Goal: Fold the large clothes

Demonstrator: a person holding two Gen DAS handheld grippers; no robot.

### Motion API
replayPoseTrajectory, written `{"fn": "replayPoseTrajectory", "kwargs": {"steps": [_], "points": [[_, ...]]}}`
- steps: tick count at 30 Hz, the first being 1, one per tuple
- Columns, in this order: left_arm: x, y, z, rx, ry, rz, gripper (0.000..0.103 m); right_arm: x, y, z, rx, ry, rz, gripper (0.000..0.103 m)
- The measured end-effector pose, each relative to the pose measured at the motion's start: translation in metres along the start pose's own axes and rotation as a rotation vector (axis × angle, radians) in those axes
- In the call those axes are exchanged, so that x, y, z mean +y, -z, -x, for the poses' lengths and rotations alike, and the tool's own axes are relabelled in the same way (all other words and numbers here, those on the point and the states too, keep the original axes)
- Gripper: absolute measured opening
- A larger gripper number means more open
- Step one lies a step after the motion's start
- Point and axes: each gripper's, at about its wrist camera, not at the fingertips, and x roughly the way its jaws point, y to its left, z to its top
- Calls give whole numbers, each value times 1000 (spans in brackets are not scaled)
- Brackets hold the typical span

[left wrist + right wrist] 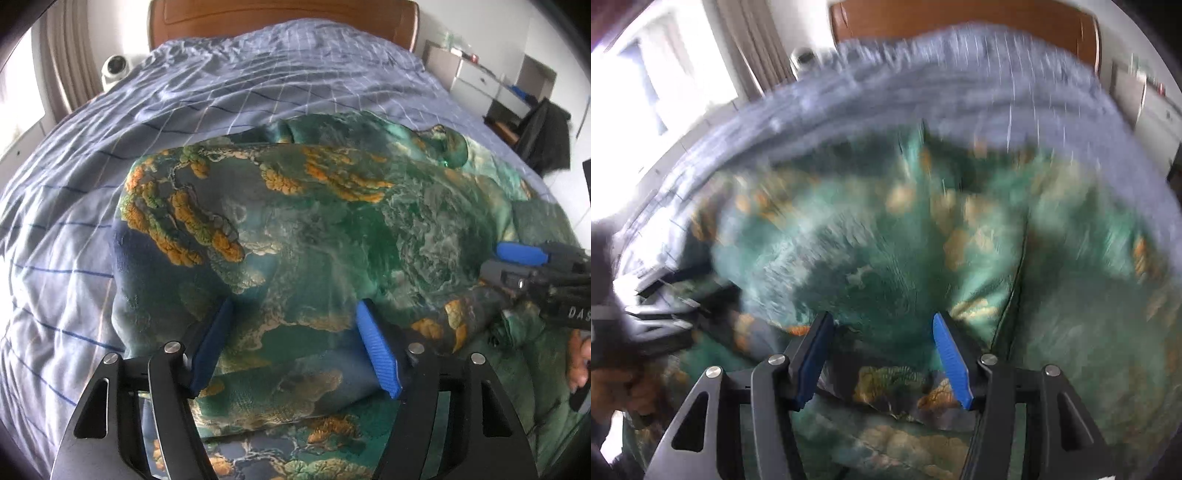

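Observation:
A large silky garment (pixel 332 221), green and blue with orange tree prints, lies spread and partly folded on the bed. My left gripper (pixel 293 306) hovers over its near part, jaws wide apart, blue pads (pixel 378 350) not pressing the cloth that lies under and between them. My right gripper (pixel 493 260) comes in from the right edge, low over the garment. In the blurred right wrist view the right gripper (pixel 882 319) stands open over the garment (pixel 886 240), above a folded edge. The left gripper (pixel 653 321) shows as a dark blur at the left.
The bed has a grey-blue checked sheet (pixel 221 92) and a wooden headboard (pixel 280 18). A white round device (pixel 115 68) sits at the far left corner. Shelves and dark hanging clothes (pixel 546 136) stand to the right. A person's hand (pixel 580 358) holds the right gripper.

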Motion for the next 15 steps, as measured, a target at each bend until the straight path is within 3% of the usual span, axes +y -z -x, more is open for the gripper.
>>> {"fn": "replayPoseTrajectory", "kwargs": {"steps": [4,6,9,15], "points": [[-5,-16,17,24,2,-3,70,-5,3,1,-37,-27,-35,58],[-10,-32,29,-8,41,2,72,-6,4,0,-37,-27,-29,58],[-15,-61,33,-64,33,-7,81,-6,6,-1,-41,-18,-21,58],[9,-86,-29,1,-28,82,81,-5,11,1,-51,-10,-15,58]]}}
